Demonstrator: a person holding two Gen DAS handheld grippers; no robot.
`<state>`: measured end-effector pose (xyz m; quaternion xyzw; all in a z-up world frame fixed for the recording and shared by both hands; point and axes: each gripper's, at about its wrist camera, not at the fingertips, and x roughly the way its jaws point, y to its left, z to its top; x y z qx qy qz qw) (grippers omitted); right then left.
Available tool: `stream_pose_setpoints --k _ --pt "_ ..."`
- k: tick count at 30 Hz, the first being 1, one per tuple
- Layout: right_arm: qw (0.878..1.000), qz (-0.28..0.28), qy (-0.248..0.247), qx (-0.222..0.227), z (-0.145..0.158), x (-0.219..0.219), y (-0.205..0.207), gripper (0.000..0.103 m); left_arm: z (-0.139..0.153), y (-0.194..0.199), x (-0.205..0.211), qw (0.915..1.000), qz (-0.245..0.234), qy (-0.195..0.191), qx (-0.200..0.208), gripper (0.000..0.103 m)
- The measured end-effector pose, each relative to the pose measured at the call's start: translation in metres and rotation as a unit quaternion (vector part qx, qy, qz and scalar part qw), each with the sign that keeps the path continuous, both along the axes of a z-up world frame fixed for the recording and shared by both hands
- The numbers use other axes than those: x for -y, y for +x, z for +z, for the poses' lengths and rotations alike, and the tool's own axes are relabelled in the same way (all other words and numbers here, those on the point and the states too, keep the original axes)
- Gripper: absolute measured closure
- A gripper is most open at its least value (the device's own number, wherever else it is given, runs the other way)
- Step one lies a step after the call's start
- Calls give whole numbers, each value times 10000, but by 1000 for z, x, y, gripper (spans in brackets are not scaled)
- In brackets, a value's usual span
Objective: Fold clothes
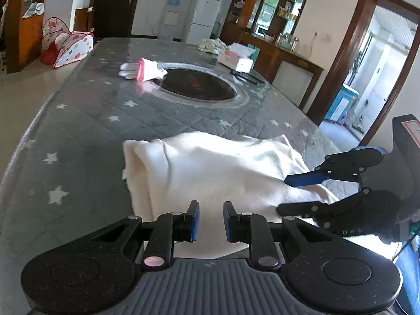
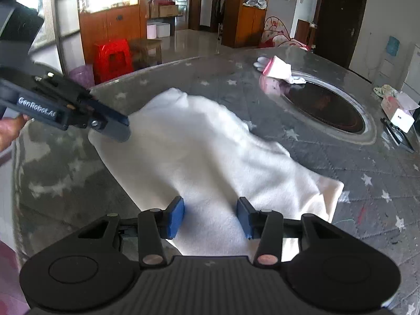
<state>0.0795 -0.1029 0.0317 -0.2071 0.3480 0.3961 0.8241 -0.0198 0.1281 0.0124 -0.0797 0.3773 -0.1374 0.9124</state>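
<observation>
A white garment (image 1: 210,168) lies crumpled on the grey star-patterned table (image 1: 86,120), near its front edge. My left gripper (image 1: 211,221) hovers over the garment's near edge, its blue pads a small gap apart with white cloth showing between them. My right gripper (image 1: 282,195) comes in from the right, its fingers spread over the garment's right end. In the right wrist view the garment (image 2: 210,141) stretches away from my open right gripper (image 2: 210,218). There the left gripper (image 2: 115,127) sits at the garment's far left corner, with a person's hand (image 2: 10,128) behind it.
A round dark inset (image 1: 197,84) sits in the table's middle, with a pair of white and pink gloves (image 1: 143,69) at its left rim. A tissue box (image 1: 235,59) and black sticks (image 1: 246,77) lie behind it. The table edge curves along the left; a red stool (image 2: 113,57) stands beyond.
</observation>
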Motion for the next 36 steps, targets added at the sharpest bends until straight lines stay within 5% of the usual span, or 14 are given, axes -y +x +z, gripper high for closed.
stream_pose_setpoints --k 6,10,22,36 --pt "10000 -11 -31 -18 0 0 0 56 -13 9 5 9998 -18 45 -171 81" --pt "10000 -29 21 -11 9 0 0 54 -7 4 5 9998 4 -14 -186 62" --pt "9984 491 -3 264 23 -28 -26 49 4 -14 -22 9978 643 -68 -125 31" --pt "9906 1284 -131 450 20 -90 -55 53 2 -21 -64 9879 1444 -538 -178 24"
